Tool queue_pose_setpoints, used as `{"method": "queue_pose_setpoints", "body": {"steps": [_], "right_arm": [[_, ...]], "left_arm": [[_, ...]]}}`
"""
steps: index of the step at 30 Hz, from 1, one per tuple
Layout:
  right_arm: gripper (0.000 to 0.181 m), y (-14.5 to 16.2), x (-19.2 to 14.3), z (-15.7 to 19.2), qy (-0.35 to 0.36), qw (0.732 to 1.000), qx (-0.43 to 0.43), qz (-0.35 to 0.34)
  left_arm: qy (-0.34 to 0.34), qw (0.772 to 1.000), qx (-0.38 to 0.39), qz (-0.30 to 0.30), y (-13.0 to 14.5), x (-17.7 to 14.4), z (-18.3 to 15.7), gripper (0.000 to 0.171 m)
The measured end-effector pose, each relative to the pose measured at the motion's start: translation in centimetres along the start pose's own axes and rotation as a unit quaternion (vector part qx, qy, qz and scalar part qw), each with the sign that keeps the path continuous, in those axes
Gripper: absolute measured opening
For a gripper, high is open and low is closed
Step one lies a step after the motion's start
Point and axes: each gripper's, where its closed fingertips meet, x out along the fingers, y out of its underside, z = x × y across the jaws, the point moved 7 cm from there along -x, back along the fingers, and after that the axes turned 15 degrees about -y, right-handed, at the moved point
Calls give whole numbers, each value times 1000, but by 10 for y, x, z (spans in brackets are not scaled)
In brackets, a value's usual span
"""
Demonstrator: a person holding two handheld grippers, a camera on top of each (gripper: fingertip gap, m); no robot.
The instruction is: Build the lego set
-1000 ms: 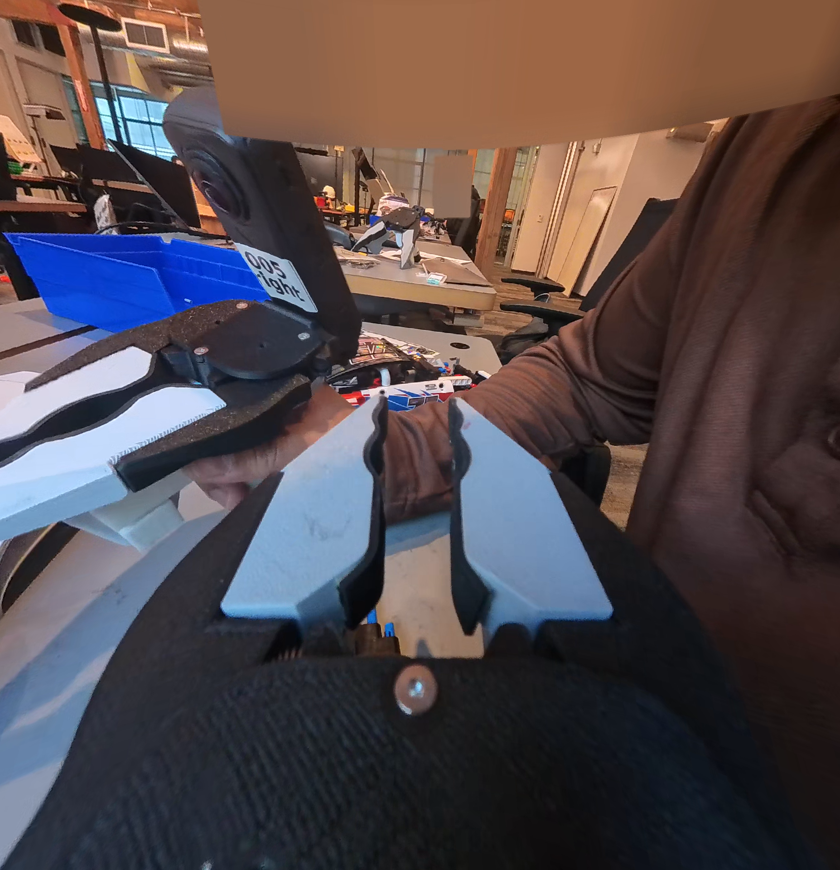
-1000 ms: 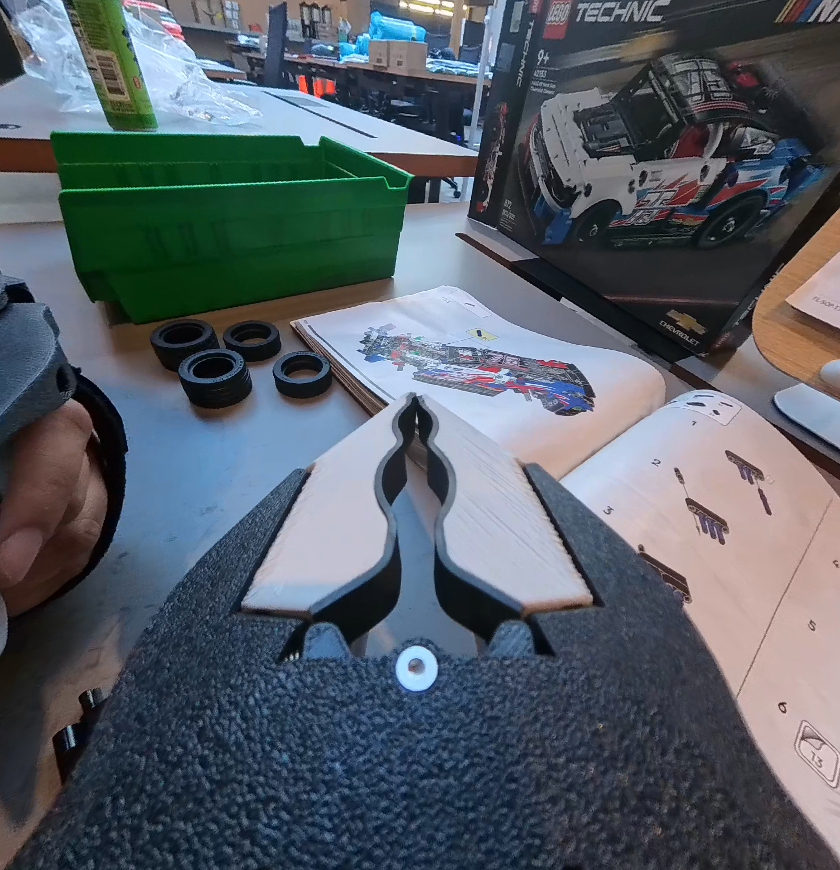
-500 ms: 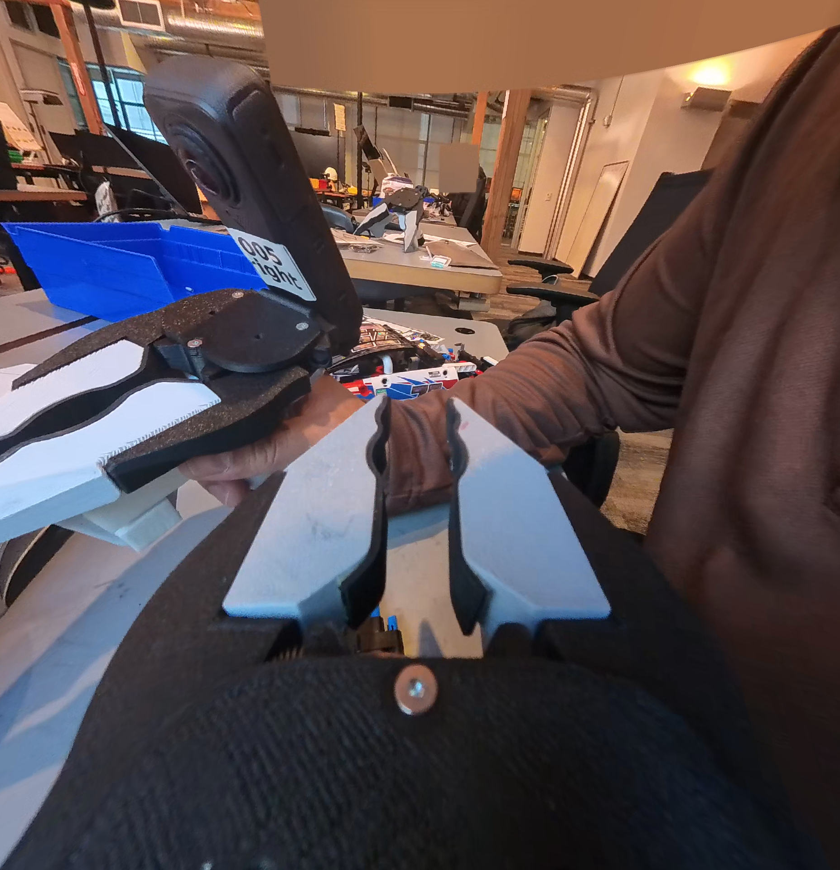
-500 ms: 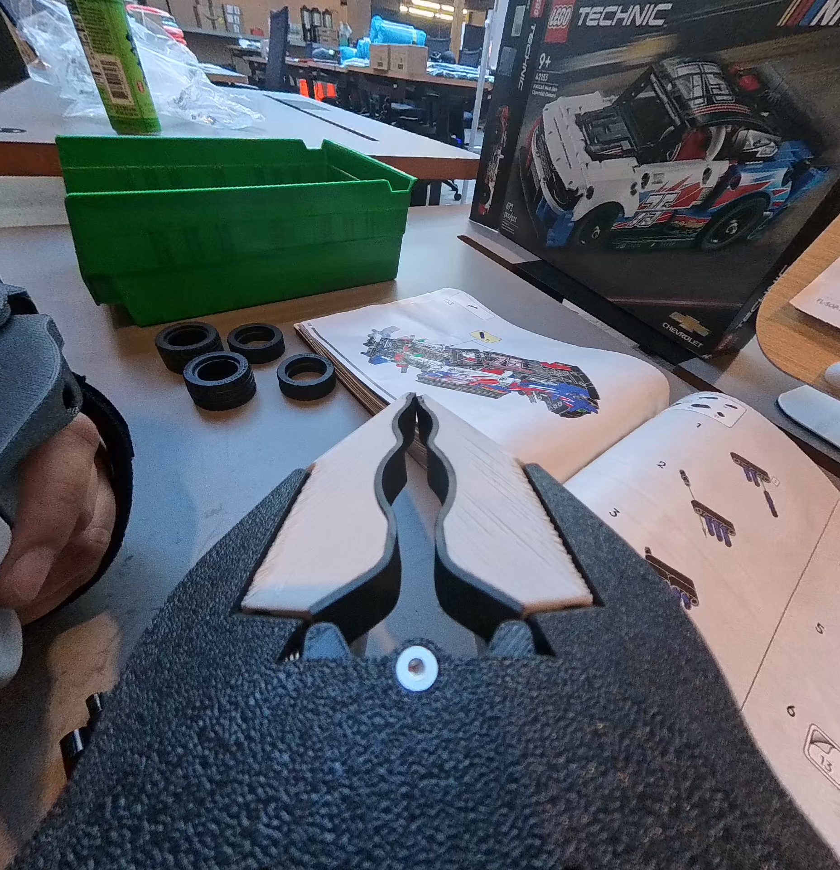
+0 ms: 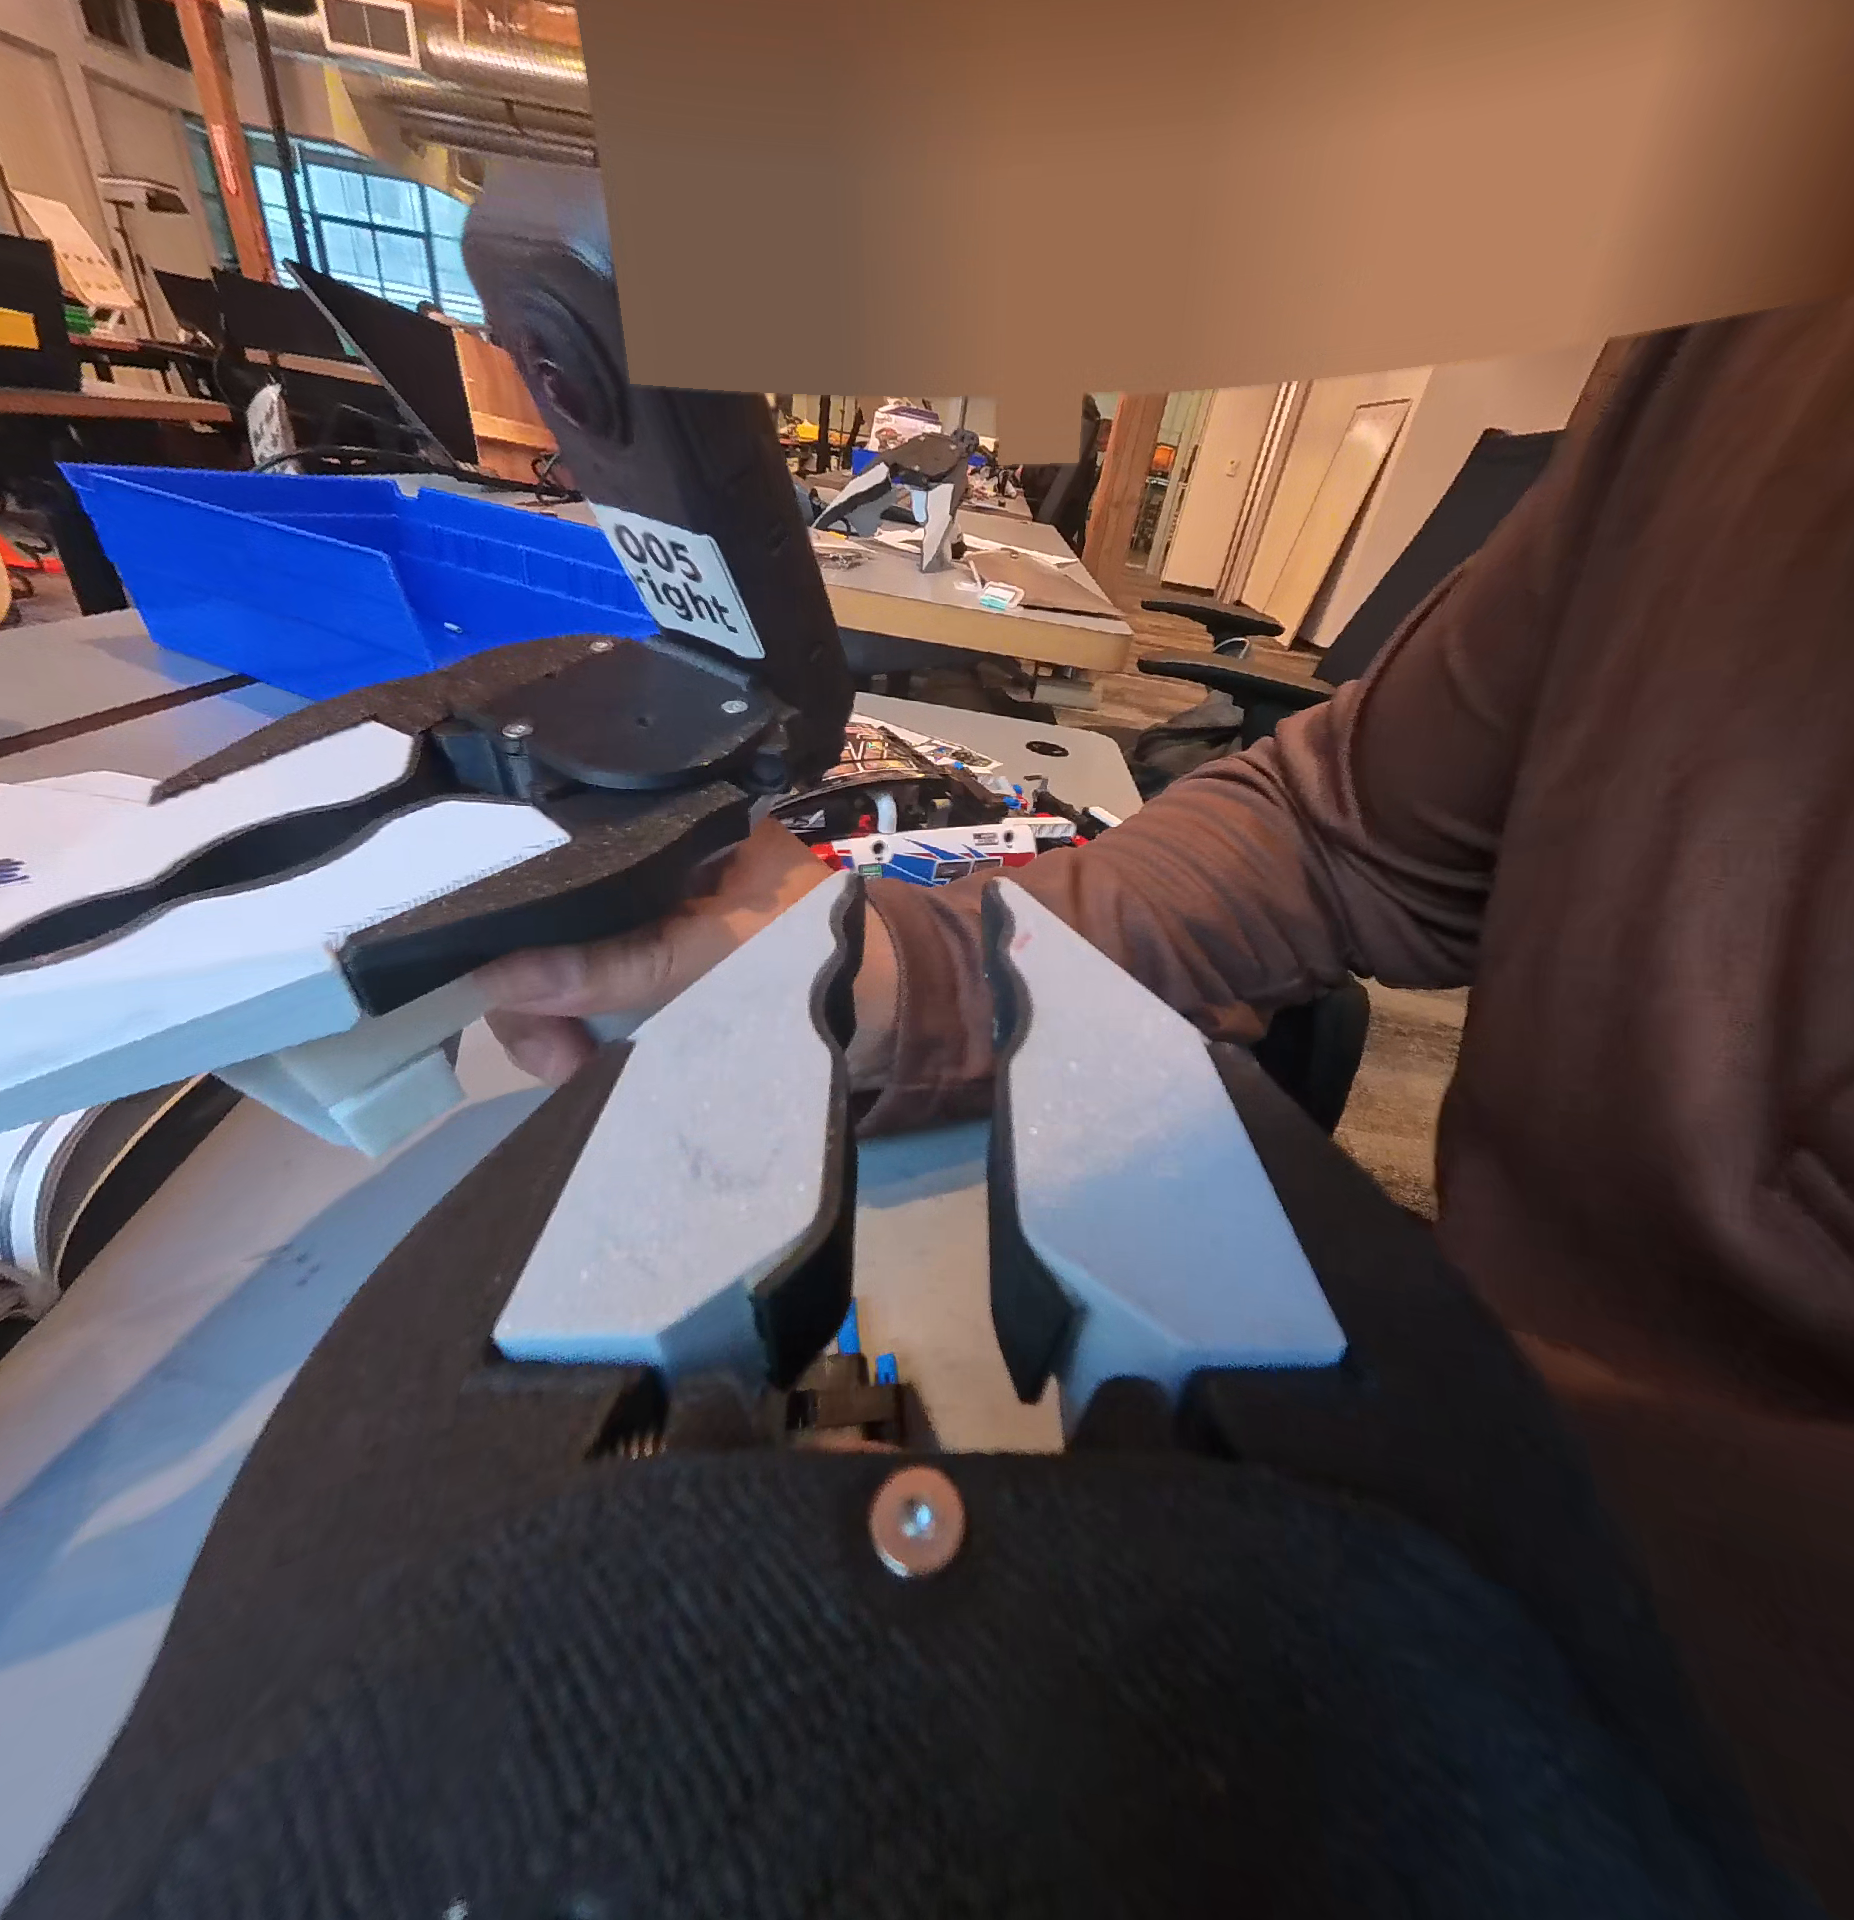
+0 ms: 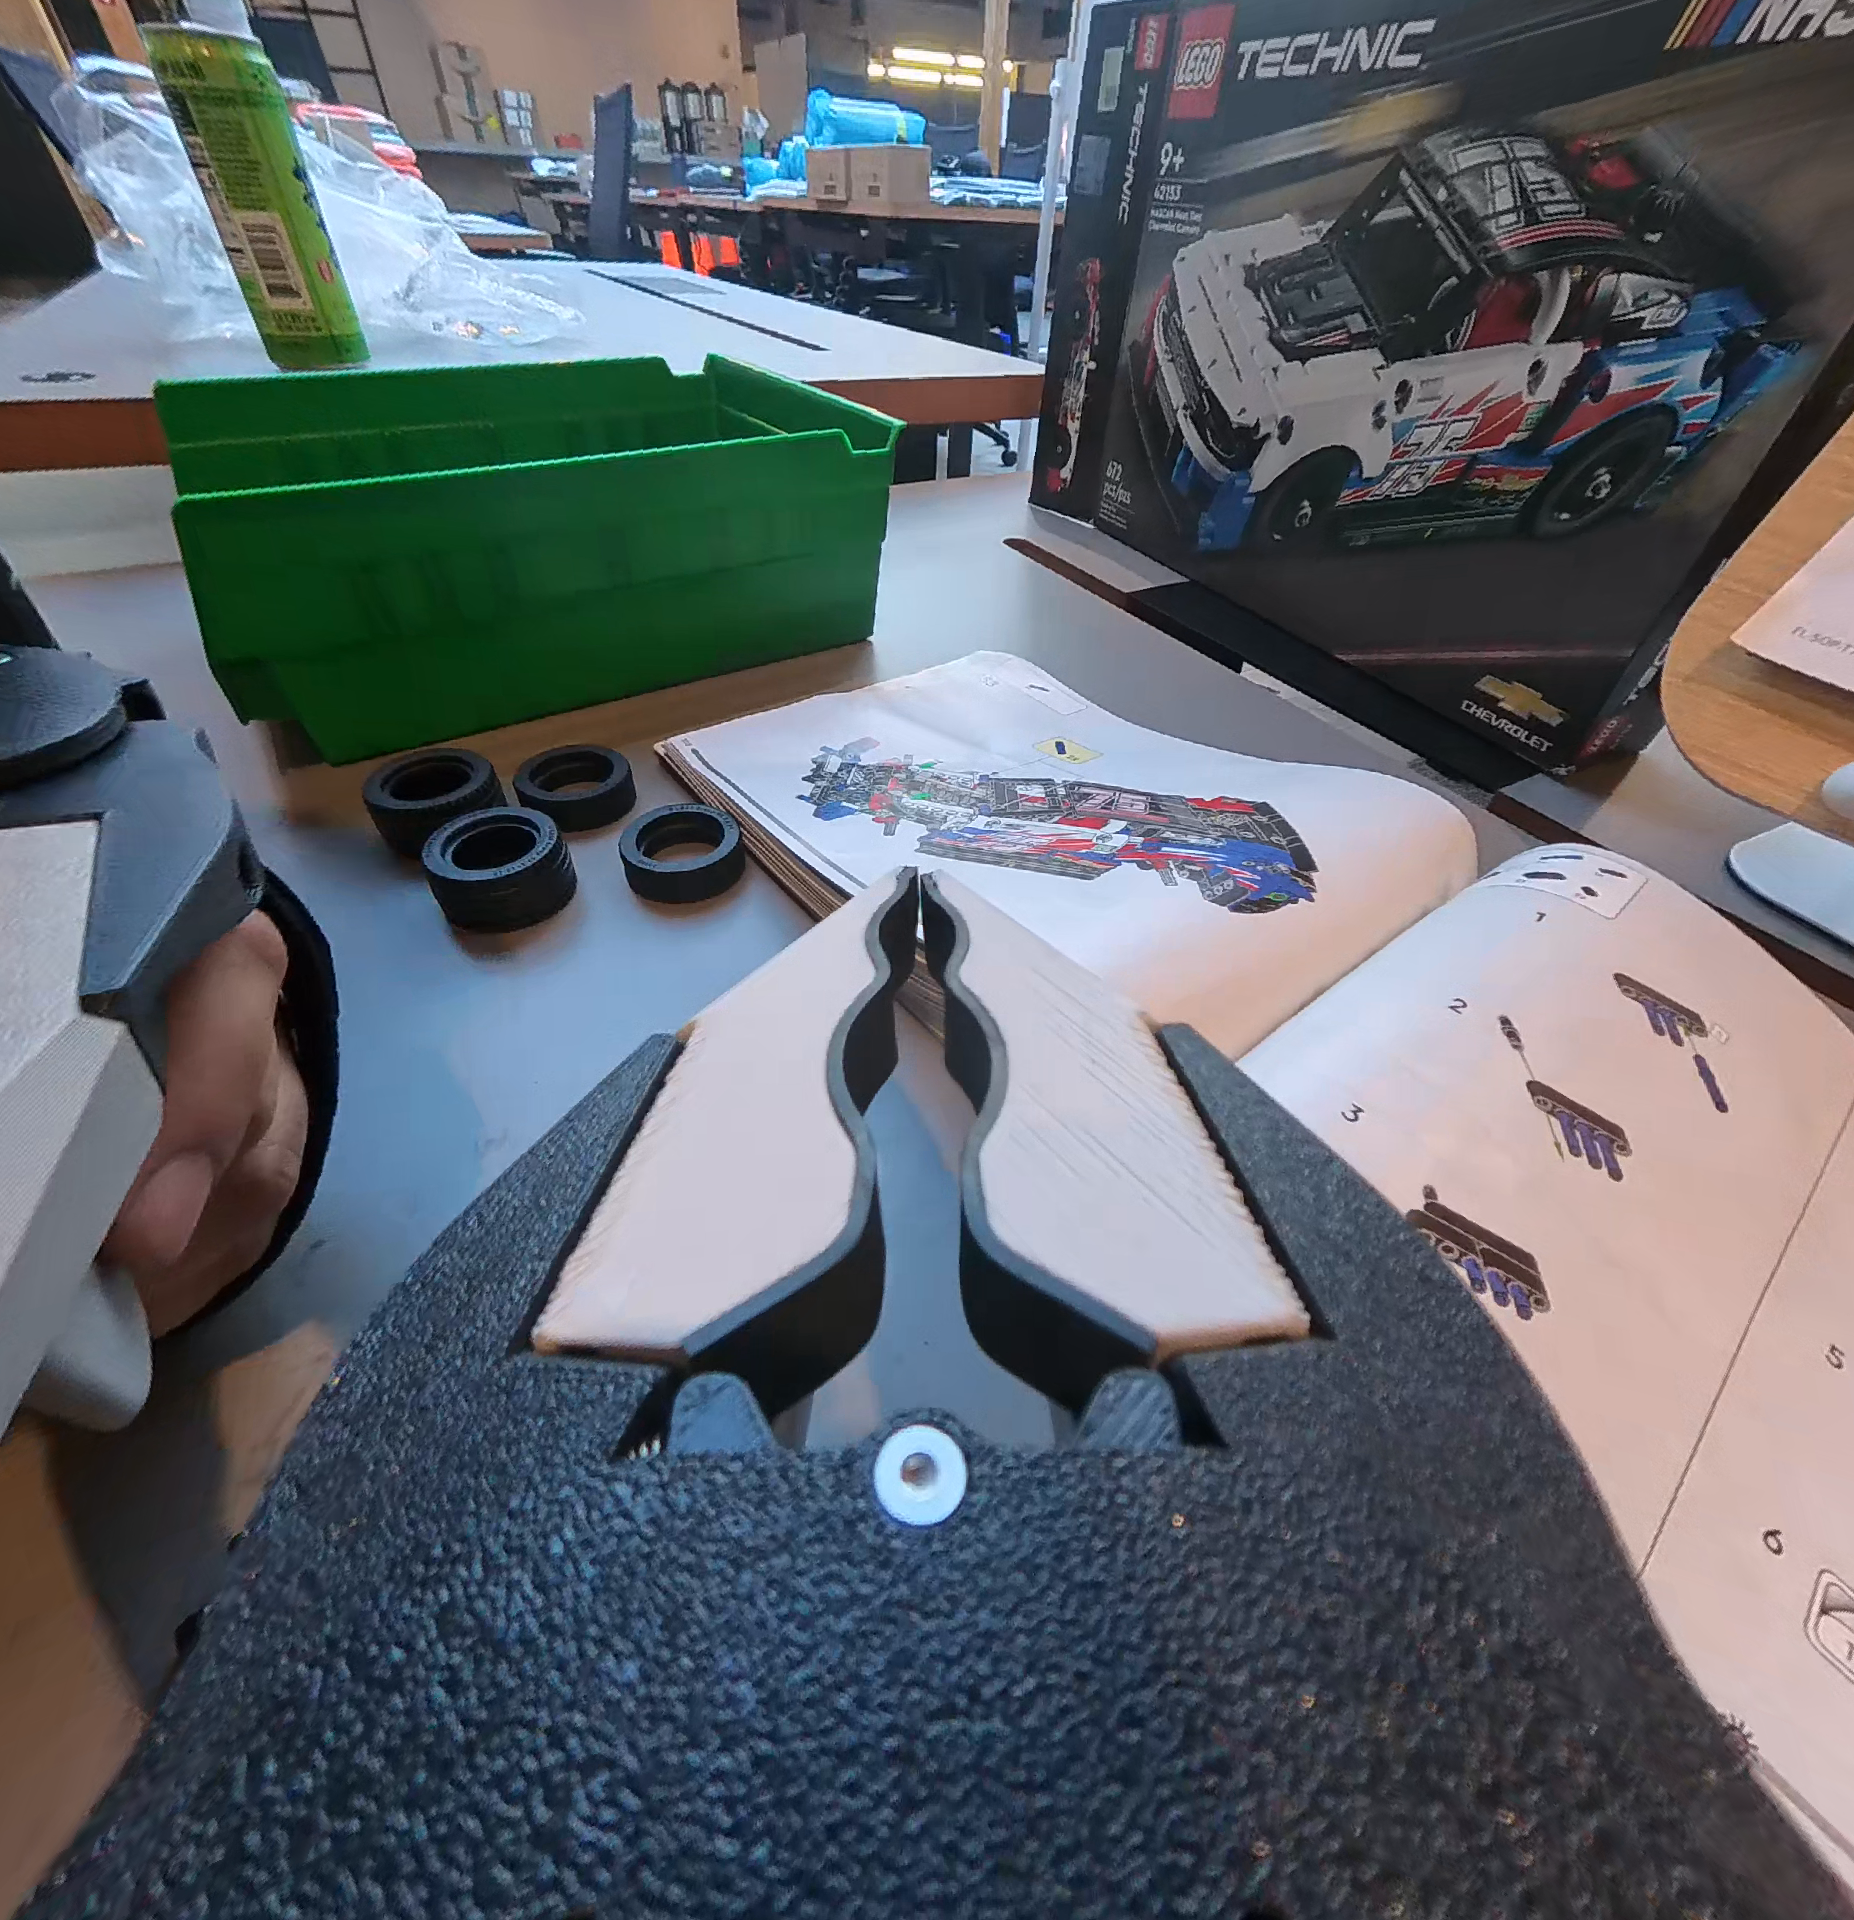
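Note:
My left gripper [image 5: 921, 902] is open and empty, held low over the table [image 5: 154, 1351] and pointing at the person's brown sleeve [image 5: 1162, 914]. Small blue and dark parts [image 5: 858, 1361] lie under its base. My right gripper [image 6: 918, 883] is shut with nothing visible between its tips, above the open instruction booklet [image 6: 1058, 821]. It also shows at the left of the left wrist view [image 5: 590, 748], held in a hand. Several black tyres [image 6: 499, 868] lie on the table left of the booklet. The partly built car [image 5: 923, 831] sits behind the sleeve.
A green bin [image 6: 528, 551] stands behind the tyres, with a green can [image 6: 258, 187] beyond it. The set's box [image 6: 1422, 364] stands at the right rear. A blue bin [image 5: 331, 561] is behind the right gripper. The hand on the left gripper [image 6: 216, 1122] is at the left edge. Left tips to right tips: about 15 cm.
Both grippers have drifted only slightly. The right gripper has pulled back a little from the booklet. Neither jaw has opened or closed.

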Motion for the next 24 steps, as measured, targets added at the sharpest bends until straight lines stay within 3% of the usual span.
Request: {"method": "queue_pose_setpoints", "body": {"steps": [10, 15, 20, 24], "right_arm": [[6, 0, 1, -5, -3, 1000, 8, -3], [19, 0, 4, -7, 10, 1000, 2, 5], [34, -11, -5, -7, 78, 997, 4, 18], [28, -52, -53, -23, 206, 978, 9, 36]], "left_arm": [[-5, 1000, -13, 14, 3, 3, 5, 20], [-8, 1000, -1, 15, 2, 3, 3, 20], [-39, 999, 5, -5, -8, -4, 16, 19], [-83, 996, -30, -27, -19, -14, 41, 18]]}}
